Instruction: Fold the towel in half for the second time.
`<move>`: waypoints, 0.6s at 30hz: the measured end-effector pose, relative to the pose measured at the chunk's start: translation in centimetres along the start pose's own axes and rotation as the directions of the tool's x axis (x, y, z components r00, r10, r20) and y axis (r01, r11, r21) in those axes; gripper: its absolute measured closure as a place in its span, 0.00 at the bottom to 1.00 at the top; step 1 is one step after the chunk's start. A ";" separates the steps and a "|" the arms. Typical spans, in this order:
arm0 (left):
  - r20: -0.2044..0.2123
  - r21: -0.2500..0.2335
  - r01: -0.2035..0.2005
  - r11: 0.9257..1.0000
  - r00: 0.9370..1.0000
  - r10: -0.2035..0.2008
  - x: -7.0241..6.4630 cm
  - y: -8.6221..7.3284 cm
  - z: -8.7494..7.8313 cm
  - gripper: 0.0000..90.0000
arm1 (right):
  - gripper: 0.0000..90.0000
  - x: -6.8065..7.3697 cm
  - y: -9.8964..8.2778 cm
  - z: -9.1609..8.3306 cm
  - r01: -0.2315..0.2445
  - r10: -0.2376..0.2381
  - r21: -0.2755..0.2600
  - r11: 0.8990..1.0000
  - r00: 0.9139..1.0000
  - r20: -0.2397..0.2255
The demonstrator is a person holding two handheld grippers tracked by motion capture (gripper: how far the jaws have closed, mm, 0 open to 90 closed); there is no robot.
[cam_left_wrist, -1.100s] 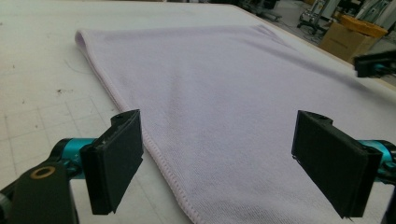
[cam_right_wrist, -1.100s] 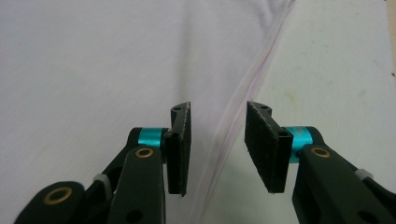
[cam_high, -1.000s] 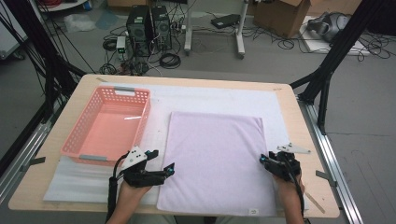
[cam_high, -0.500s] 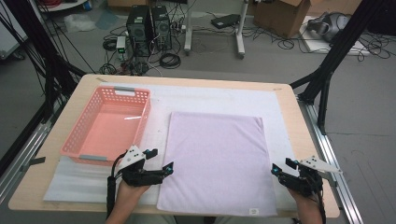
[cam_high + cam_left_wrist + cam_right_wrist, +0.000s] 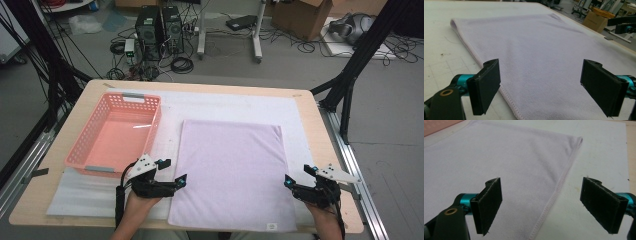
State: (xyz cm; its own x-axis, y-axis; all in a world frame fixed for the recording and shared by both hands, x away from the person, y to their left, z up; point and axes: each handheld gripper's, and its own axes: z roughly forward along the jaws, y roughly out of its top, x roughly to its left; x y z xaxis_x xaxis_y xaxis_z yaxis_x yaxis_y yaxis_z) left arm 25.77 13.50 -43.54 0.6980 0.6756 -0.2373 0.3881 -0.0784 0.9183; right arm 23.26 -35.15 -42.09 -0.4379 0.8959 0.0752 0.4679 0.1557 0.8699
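Lilac terry towel (image 5: 231, 172) spread flat on the white mat (image 5: 235, 107), right of the pink basket (image 5: 112, 135), near edge running close to the table's (image 5: 310, 100) front. Looks folded once already, judging by the rounded far edge in the left gripper view (image 5: 529, 50); smoothed out, no creases to speak of. Further folding and perhaps a move into the basket probably left to do, basket lying bare.

Left gripper (image 5: 172, 172) parked at the towel's left edge, jaws wide apart, nothing between the pads. Right gripper (image 5: 297, 175) just off the right edge, jaws just opened to full spread, likewise gripping nothing.

High view gives the layout whole: both hands low, one at each side of the cloth, basket beside it, floor cables and computer towers (image 5: 159, 25) beyond. Left gripper view (image 5: 537, 92) adds the stitched hem (image 5: 509, 98) passing under the jaws, plus the other gripper far off at top right (image 5: 624, 25). Right gripper view (image 5: 541, 208) shows the hem (image 5: 554, 195) running diagonally between the pads to a far corner (image 5: 579, 139), with a sliver of pink at top left.
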 end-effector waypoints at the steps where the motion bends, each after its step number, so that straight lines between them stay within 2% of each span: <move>1: -0.001 -0.002 0.002 1.000 1.000 -0.002 0.1 0.1 0.1 0.18 | 0.18 -0.1 0.0 0.0 0.005 -0.005 0.000 1.000 1.000 0.001; 6: -0.006 -0.002 0.017 1.000 1.000 -0.017 0.3 0.3 0.4 0.18 | 0.18 -0.3 0.0 0.3 -0.004 0.004 0.003 1.000 1.000 -0.006; 9: 0.010 -0.004 0.011 1.000 1.000 -0.011 0.4 0.5 0.8 0.18 | 0.18 -0.3 -0.1 0.4 -0.010 0.010 0.007 1.000 1.000 -0.010; 14: 0.019 -0.005 0.013 1.000 1.000 -0.013 0.6 1.2 1.4 0.19 | 0.18 -0.3 0.1 0.3 0.001 -0.001 0.000 1.000 1.000 -0.023; 18: 0.014 0.004 0.025 1.000 1.000 -0.025 1.3 2.3 2.3 0.18 | 0.18 -0.9 0.3 1.1 -0.014 0.015 0.011 1.000 0.999 -0.036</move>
State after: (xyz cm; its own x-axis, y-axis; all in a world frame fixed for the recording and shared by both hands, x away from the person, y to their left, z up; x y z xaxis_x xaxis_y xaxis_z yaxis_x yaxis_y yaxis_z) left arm 28.93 12.53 -42.49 0.6964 0.6670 -0.2648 0.4078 -0.0642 0.9108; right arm 24.61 -35.51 -42.44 -0.4580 0.8827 0.1052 0.4826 0.1475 0.8633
